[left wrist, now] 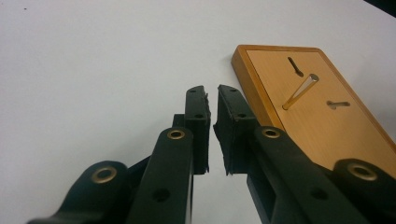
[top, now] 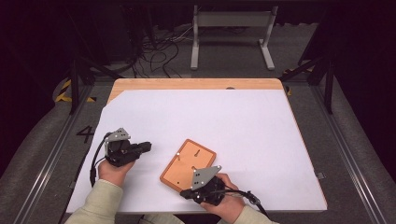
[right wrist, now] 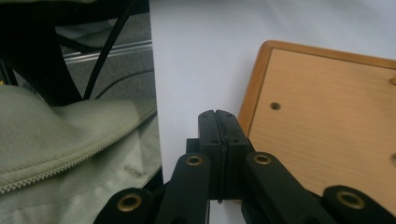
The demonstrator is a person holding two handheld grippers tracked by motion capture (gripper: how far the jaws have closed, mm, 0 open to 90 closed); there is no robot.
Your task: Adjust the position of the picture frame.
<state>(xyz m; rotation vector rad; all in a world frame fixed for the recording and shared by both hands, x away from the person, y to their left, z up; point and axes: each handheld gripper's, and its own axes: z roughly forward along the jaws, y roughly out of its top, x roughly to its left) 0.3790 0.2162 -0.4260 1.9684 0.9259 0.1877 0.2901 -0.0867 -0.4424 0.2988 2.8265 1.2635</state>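
The wooden board (top: pixel 188 164) lies flat on the white sheet covering the table (top: pixel 233 116), near the person's edge and turned at an angle, with a metal pin (left wrist: pixel 300 91) leaning up out of its top face beside two small slots. The right tongs (right wrist: pixel 218 122) are pressed fully together with nothing between them, their tips just beside the board's rounded corner, by the near edge. The left tongs (left wrist: pixel 212 100) sit off to the board's other side, open only a narrow slit and empty, their tips near the far corner but apart from it. The work in hand looks like squaring or steadying the board before the pin is dealt with. To do that well, I would keep the right tips low against the board's side rather than riding onto its face, push slowly so the board slides instead of pivoting, and bring the left tongs against the opposite edge as a stop, clear of the pin.
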